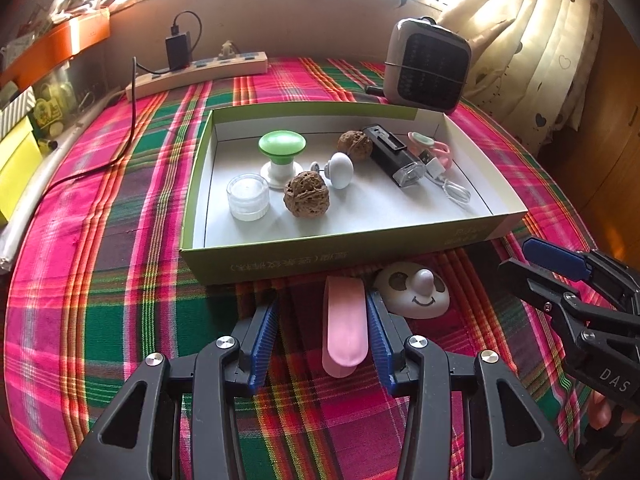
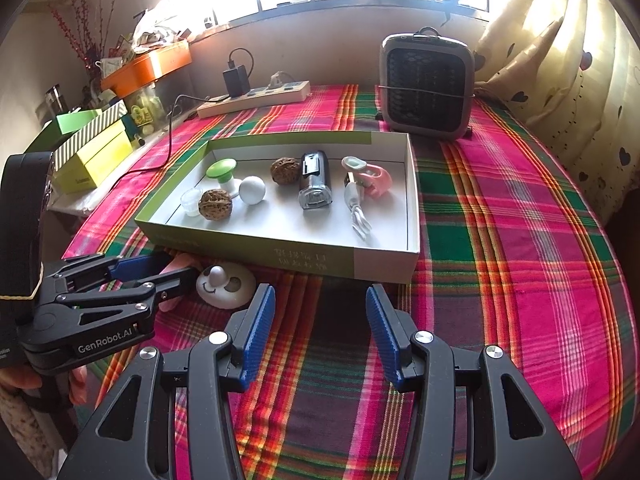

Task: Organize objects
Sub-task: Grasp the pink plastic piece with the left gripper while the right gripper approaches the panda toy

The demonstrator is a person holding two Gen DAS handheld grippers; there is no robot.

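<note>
The left gripper [image 1: 322,332] hovered low over a plaid tablecloth [image 1: 120,280], its blue-padded jaws standing apart around a pink oblong piece [image 1: 345,326] that lay on the cloth; the piece sat against the right-hand pad, with a clear gap to the other, so nothing was clamped. Just beside it rested a white dome-shaped toy with a smiling face [image 1: 414,290], close under the near wall of a shallow green-sided cardboard tray [image 1: 280,262]. The right gripper [image 2: 320,332] was poised to the right of that spot over bare cloth, its jaws likewise parted and holding nothing. Inside the tray, a clear lidded jar [image 1: 248,197] stood at the left next to a walnut [image 1: 306,199]; behind them were a green-capped mushroom-shaped piece [image 1: 281,152] and a white knob [image 1: 340,169]. A second walnut [image 1: 355,145] lay farther back, beside a black clip-on light [image 1: 394,156]. At the tray's right end sat a pink and white gadget [image 2: 366,176] with a coiled white cable [image 2: 357,210] in front of it. Beyond the tray, a small fan heater [image 1: 427,66] stood on the table's far right, and a power strip [image 1: 200,72] with a black charger [image 1: 178,50] plugged in lay along the back wall under the window.
</note>
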